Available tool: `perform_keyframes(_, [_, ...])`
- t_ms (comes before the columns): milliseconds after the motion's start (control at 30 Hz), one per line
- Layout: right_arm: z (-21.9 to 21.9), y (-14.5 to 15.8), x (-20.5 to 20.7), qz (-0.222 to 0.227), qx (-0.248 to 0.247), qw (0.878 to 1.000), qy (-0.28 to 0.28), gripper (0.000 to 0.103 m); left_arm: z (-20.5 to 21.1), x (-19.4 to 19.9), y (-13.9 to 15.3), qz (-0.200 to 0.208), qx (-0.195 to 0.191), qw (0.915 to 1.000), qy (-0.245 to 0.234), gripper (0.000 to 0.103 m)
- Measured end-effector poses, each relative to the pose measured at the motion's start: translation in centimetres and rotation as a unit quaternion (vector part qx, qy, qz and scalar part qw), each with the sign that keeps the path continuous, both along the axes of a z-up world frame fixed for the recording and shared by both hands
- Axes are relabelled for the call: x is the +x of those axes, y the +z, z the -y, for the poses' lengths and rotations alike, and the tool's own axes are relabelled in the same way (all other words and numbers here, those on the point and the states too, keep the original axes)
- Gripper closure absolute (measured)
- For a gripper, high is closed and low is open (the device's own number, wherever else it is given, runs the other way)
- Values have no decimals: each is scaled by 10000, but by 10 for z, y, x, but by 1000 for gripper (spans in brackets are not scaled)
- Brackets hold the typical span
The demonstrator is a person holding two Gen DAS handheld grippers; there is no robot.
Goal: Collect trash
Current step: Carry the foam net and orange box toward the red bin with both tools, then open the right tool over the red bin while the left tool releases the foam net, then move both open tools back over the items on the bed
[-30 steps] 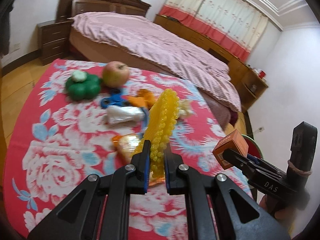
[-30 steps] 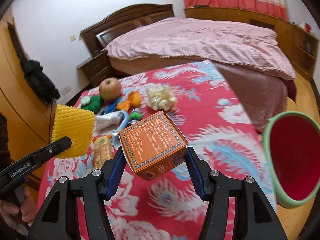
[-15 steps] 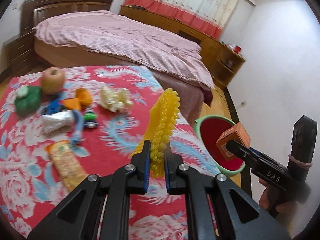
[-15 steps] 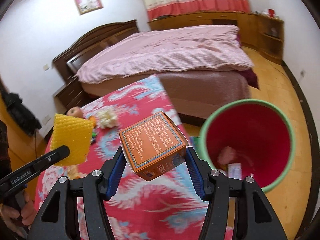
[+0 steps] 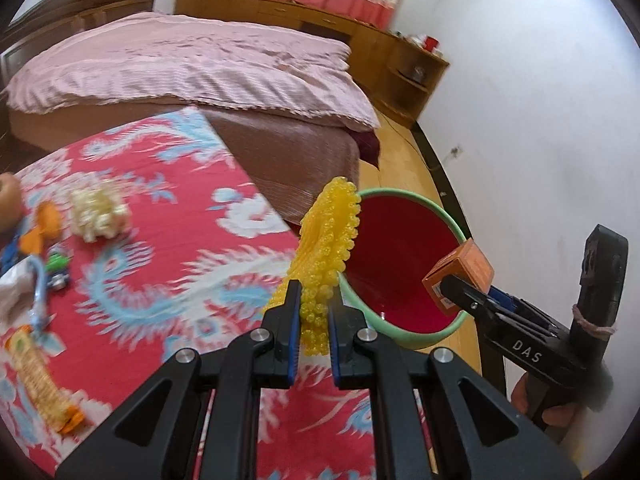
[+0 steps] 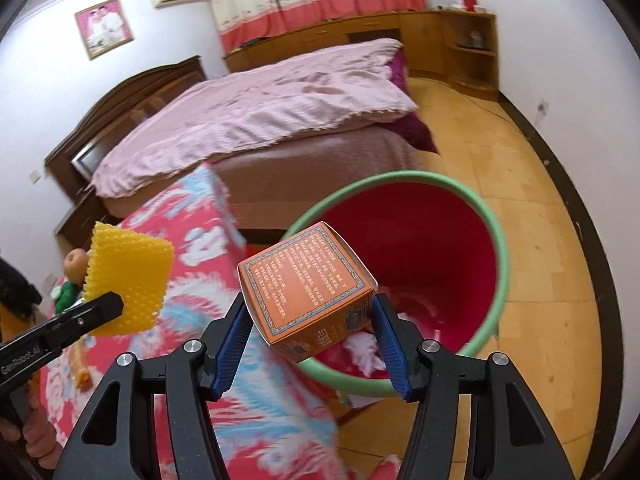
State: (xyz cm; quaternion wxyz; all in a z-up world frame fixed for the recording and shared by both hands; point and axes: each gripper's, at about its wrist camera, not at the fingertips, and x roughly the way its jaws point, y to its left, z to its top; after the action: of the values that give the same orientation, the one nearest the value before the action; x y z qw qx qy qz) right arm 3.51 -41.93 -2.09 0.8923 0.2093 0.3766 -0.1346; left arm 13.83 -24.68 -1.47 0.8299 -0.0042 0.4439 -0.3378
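My left gripper [image 5: 314,312] is shut on a yellow foam net sleeve [image 5: 326,240], held upright near the table's right edge, beside the bin's rim. In the right wrist view the same yellow foam net sleeve [image 6: 128,280] shows at the left. My right gripper [image 6: 310,324] is shut on an orange carton box [image 6: 304,288], which hangs over the near rim of a red bin with a green rim [image 6: 500,264]. From the left wrist the orange carton box [image 5: 460,268] is above the red bin [image 5: 400,264]. White scraps lie in the bin's bottom.
A table with a red flowered cloth [image 5: 168,264] carries a crumpled white paper ball [image 5: 98,214], a snack packet [image 5: 40,388], small toys and an apple [image 5: 8,196]. A bed with a pink cover [image 5: 192,68] stands behind. Wooden floor [image 6: 552,280] surrounds the bin.
Both grippers have swung to the right from over the table to the bin, each keeping its item. The bin now fills the middle of both views.
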Motion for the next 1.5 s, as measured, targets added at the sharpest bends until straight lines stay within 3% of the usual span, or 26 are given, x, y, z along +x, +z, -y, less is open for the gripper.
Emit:
perform_keyframes(400, [39,-17,-11,-50,186,9982,-562,40,65,5,-21,-166,214,9980,-579,92])
perform_keyframes(833, [55,-16,-23,65,257,9967,-765,40,96,5,-28,-114,244,9955,-912,92])
perform_keyframes(867, [55,-15,-23,74,254,9966,-774,40,98,4,-28,-85,268,9955,-910,91])
perform_keyframes(1000, [57,-13,-24,108,270,9965,-788,40,101,4,-27,-22,320,9956,-882,65])
perform_keyframes(1033, [57,-13,-25,112,279,9964,-789,40,101,3,-27,2,325,9957,-867,63])
perform_keyframes(1500, [40,0,-31,217,263,9975,-622,40,63,1,-16,-19,338,9986,-399,62])
